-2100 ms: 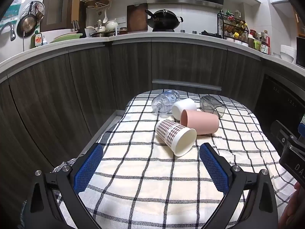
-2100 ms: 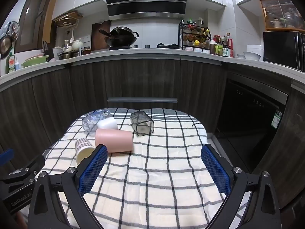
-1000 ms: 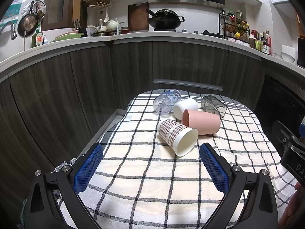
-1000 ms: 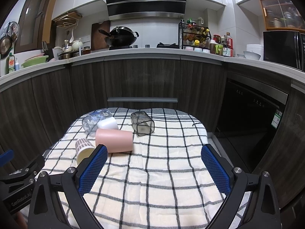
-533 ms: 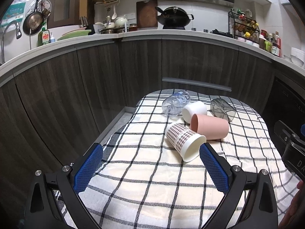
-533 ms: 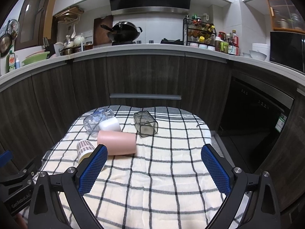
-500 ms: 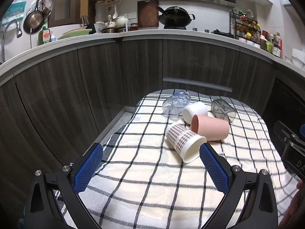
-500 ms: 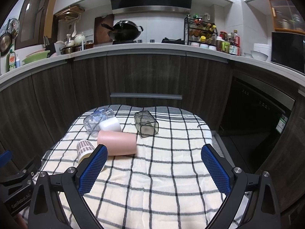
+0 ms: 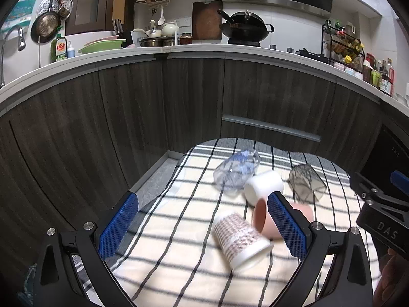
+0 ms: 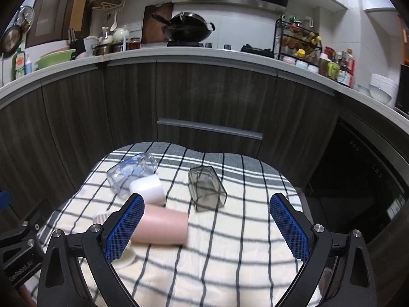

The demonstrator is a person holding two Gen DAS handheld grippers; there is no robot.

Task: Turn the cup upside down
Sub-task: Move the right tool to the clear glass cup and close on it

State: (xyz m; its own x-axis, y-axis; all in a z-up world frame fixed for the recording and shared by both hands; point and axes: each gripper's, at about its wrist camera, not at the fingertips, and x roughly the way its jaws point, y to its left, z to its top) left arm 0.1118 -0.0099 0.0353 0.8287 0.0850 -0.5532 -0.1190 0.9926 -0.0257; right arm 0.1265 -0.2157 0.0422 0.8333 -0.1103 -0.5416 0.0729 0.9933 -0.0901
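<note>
Several cups lie on their sides on a checked cloth (image 9: 179,255): a patterned paper cup (image 9: 239,239), a pink cup (image 9: 260,217), a white cup (image 9: 263,188), a clear glass (image 9: 236,172) and a smoky square glass (image 9: 306,186). My left gripper (image 9: 202,227) is open and empty, just short of the paper cup. My right gripper (image 10: 207,226) is open and empty, with the pink cup (image 10: 163,226) by its left finger and the smoky glass (image 10: 207,192) ahead. The white cup (image 10: 148,189) and clear glass (image 10: 133,172) lie further left.
Dark wood cabinets (image 9: 255,102) curve around the far side of the table, with a drawer handle (image 10: 209,128). The counter above holds a wok (image 9: 245,28), pots and a spice rack (image 10: 296,43). A dark oven front (image 10: 358,179) stands to the right.
Both grippers have moved forward toward the cups, which now look larger and nearer. The left view has swung left. The cups have not moved and both grippers stay open.
</note>
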